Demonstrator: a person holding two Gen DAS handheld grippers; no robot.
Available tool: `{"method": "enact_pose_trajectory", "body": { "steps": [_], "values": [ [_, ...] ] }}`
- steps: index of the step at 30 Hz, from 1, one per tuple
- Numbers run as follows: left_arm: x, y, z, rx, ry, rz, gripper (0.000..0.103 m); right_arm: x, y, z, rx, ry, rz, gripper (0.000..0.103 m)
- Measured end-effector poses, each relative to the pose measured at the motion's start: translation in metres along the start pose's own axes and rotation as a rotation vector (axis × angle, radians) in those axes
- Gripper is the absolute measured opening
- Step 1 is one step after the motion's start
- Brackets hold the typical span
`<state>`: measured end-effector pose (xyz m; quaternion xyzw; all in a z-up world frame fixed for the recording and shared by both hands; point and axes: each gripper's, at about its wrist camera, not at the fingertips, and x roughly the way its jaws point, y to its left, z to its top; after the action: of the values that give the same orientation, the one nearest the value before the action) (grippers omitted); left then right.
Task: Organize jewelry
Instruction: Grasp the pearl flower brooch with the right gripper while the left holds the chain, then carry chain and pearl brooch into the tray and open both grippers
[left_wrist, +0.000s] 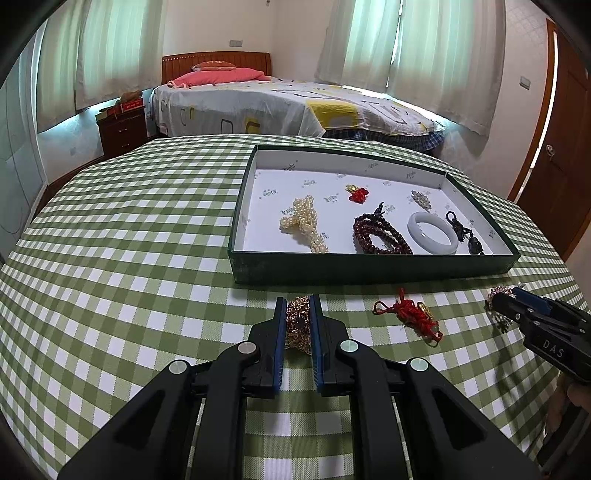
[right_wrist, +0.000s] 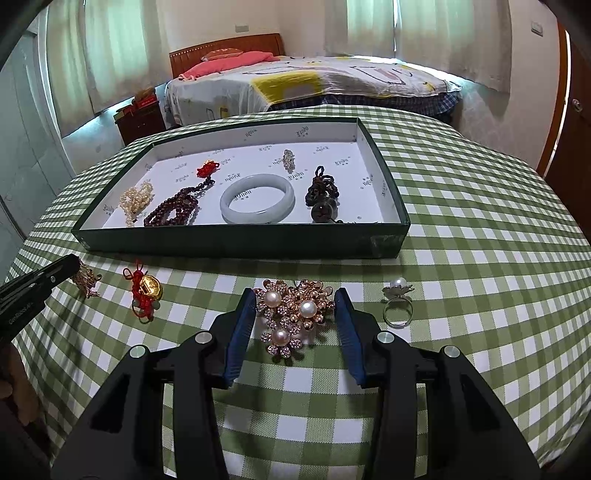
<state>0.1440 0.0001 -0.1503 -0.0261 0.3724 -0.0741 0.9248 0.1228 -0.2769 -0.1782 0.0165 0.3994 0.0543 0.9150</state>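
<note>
Left wrist view shows the left gripper (left_wrist: 298, 306) pinching a gold chain (left_wrist: 297, 325) off the cloth, the right gripper (right_wrist: 295, 306) spread wide around a pearl brooch (right_wrist: 293, 314), six pieces already boxed ahead (left_wrist: 369, 267), four remaining.

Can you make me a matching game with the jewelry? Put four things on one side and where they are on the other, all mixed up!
Things:
1. white bangle
2. pearl ring
3. gold chain
4. flower brooch

Places:
A. between the left gripper's fingers
B. inside the green box
C. between the right gripper's open fingers
D. alone on the tablecloth, right of the brooch

Pairs: 1-B, 2-D, 3-A, 4-C
</note>
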Motion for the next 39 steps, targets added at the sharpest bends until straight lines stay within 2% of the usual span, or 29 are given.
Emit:
{"method": "enact_pose_trajectory", "body": {
  "steps": [14,39],
  "values": [
    [-0.015,-0.002,0.006,0.005,-0.035,-0.003,0.013,-0.02,0.003,0.004,-0.006,-0.038,0.008,0.043],
    [-0.07,-0.011,0.029,0.021,-0.168,-0.038,0.013,-0.076,0.019,0.023,-0.027,-0.166,0.045,0.043]
  ]
}}
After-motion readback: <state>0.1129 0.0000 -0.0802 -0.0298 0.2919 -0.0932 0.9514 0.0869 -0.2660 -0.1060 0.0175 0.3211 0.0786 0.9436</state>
